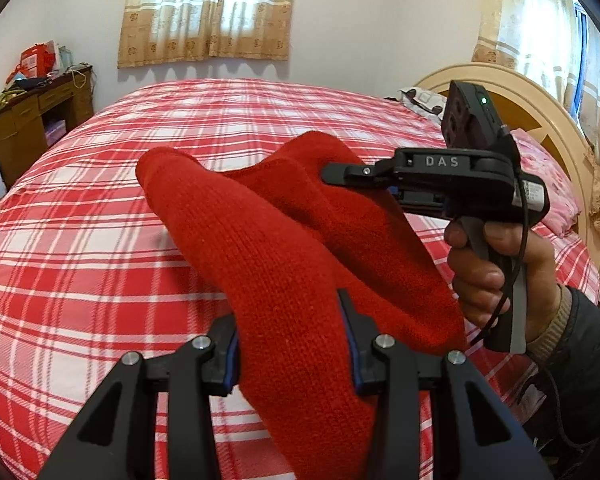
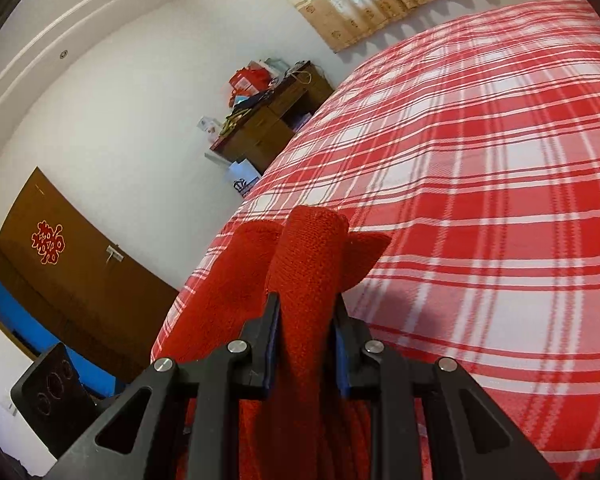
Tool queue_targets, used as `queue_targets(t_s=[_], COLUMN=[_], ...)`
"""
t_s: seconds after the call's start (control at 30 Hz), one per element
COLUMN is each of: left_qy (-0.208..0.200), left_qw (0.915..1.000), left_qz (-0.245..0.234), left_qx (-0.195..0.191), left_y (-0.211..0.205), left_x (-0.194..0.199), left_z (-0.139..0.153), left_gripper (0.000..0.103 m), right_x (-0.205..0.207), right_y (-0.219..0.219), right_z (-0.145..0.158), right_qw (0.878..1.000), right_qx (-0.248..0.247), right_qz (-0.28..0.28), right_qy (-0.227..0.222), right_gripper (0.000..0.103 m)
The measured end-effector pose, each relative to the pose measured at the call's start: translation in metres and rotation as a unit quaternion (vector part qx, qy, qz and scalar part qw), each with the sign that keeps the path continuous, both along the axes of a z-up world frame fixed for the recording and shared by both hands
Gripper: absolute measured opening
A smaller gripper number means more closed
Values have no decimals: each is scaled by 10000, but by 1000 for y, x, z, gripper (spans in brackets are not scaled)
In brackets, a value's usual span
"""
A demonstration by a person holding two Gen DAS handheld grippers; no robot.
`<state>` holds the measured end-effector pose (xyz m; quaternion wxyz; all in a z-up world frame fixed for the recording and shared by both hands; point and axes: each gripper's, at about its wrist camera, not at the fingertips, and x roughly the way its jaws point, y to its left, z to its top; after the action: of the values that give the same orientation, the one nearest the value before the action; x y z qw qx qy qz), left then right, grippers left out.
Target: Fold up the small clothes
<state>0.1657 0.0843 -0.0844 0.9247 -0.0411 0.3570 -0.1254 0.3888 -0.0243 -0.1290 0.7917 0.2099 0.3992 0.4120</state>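
Note:
A red knitted garment [image 1: 284, 240] is held up in the air above the red-and-white plaid bed [image 1: 100, 216]. My left gripper [image 1: 292, 320] is shut on a thick fold of it at the near end. My right gripper [image 1: 336, 174], held by a hand at the right, is shut on its far upper edge. In the right wrist view the right gripper [image 2: 306, 312] pinches a bunched roll of the red garment [image 2: 308, 248], which sticks out past the fingertips and hangs down below. The left gripper's body [image 2: 52, 392] shows at the lower left.
A wooden desk [image 1: 32, 116] with bags and clutter stands left of the bed. A cream headboard [image 1: 512, 92] and pink pillows [image 1: 548, 176] are at the right. Curtained windows are on the far wall. A brown door [image 2: 72, 264] shows in the right wrist view.

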Motion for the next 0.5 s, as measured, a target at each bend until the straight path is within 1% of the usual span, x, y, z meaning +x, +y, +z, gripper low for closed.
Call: queue_targets(t_s=[0.5], left_qy=[121], left_qw=[9995], left_qz=[292], left_qx=[67], left_y=[33], left_x=[-11], left_z=[-13], left_gripper=[42], right_x=[2], right_y=[55], right_z=[-10], right_qw=[9991], right_qx=[-99], right_qz=[397], right_qy=[115], right_gripper=[23])
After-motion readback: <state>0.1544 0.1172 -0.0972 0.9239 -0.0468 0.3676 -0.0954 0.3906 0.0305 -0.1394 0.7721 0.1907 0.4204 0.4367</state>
